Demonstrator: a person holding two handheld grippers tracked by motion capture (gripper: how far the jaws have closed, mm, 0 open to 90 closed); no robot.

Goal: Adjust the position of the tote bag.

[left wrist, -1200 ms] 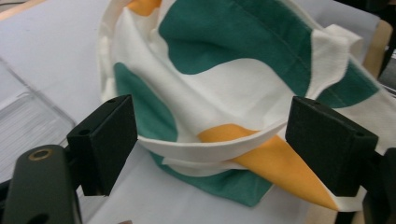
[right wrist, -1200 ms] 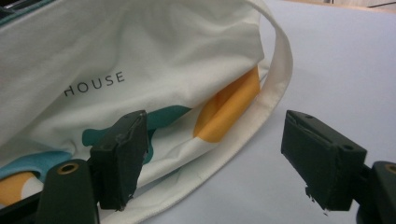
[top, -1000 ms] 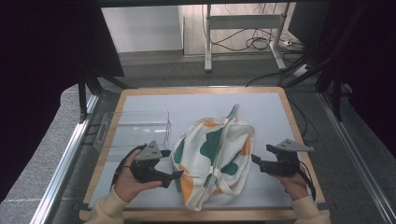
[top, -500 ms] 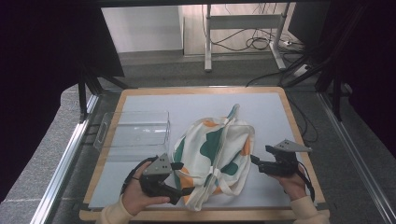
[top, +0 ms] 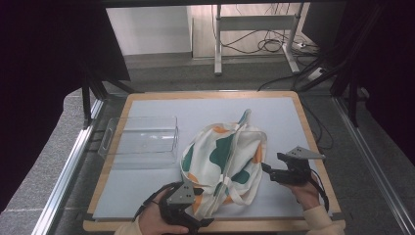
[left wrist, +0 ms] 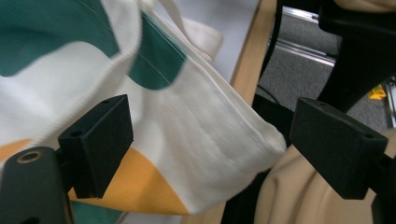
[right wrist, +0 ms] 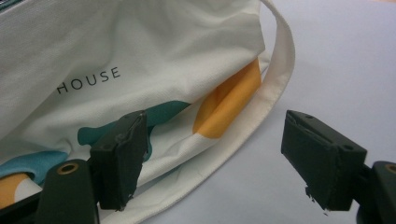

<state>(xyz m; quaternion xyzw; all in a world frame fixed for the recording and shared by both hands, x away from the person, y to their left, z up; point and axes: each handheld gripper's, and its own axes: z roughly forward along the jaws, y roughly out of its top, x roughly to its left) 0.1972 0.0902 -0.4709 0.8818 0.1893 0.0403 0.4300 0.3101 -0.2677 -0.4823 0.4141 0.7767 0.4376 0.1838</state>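
A cream cloth bag [top: 225, 159] with green and orange patches lies crumpled on the pale mat [top: 279, 115]. My left gripper [top: 199, 218] is at the table's front edge, against the bag's near corner. In the left gripper view it [left wrist: 217, 140] stands open, and that bag corner [left wrist: 201, 140] hangs between the jaws without being pinched. My right gripper [top: 272, 164] rests on the mat just right of the bag, also open. In the right gripper view it [right wrist: 222, 156] faces the bag's side [right wrist: 140, 46], printed HOUSE, and a strap [right wrist: 275, 79] runs between the jaws.
A clear plastic box [top: 142, 139] stands on the mat left of the bag. The table has a wooden rim [top: 313, 142] and metal rails along both sides. Bare mat lies behind the bag and at the front left.
My left gripper has moved right and toward the front edge, coming around the bag's near corner. The right gripper and the bag have stayed where they were.
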